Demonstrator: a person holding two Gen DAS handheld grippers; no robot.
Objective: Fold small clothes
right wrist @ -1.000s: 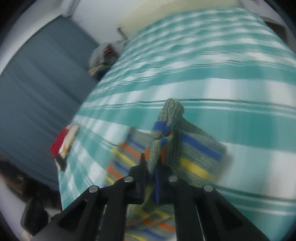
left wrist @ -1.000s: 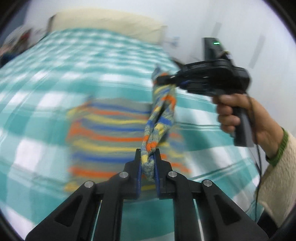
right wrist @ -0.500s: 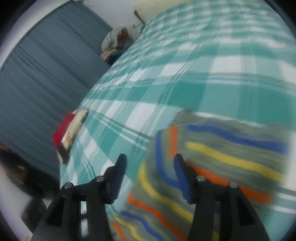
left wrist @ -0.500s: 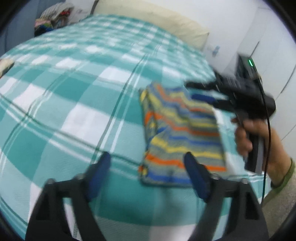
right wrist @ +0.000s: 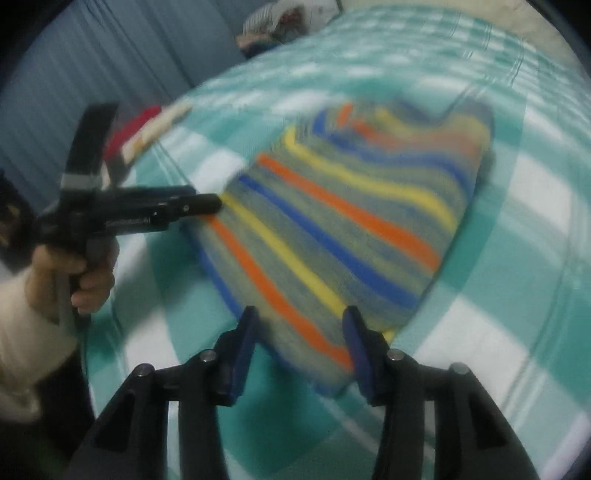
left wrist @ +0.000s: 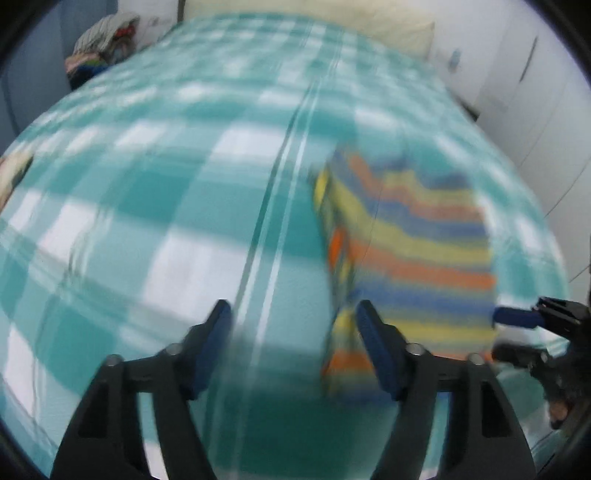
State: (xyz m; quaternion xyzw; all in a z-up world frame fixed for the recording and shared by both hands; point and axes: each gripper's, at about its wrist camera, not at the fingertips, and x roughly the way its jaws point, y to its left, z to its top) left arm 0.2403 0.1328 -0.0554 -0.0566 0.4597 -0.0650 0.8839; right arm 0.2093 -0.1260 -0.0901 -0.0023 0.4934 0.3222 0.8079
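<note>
A grey knit garment [left wrist: 406, 251] with orange, yellow and blue stripes lies folded flat on the teal checked bed cover [left wrist: 147, 229]. My left gripper [left wrist: 291, 314] hovers just left of its near edge. Its jaws are closing, with only bare cover between them. In the right wrist view, my right gripper [right wrist: 301, 317] stands over the near end of the garment [right wrist: 351, 214]. Its jaws are closing too; the hem shows between the pads, which do not press it. Each view also shows the other gripper: the left gripper [right wrist: 210, 197] and the right gripper [left wrist: 506, 336]. Both views are blurred.
A cream pillow [left wrist: 332, 18] lies at the bed's head. A heap of clothes [left wrist: 99, 55] sits at the far left corner, and a red and cream folded piece [right wrist: 147, 129] lies near the bed's left edge. White cupboard doors [left wrist: 535, 110] stand on the right, a blue curtain [right wrist: 110, 74] on the left.
Both grippers were shut on the lifted garment; they have let go and opened, and it now lies flat. Both have drawn back toward its near edge.
</note>
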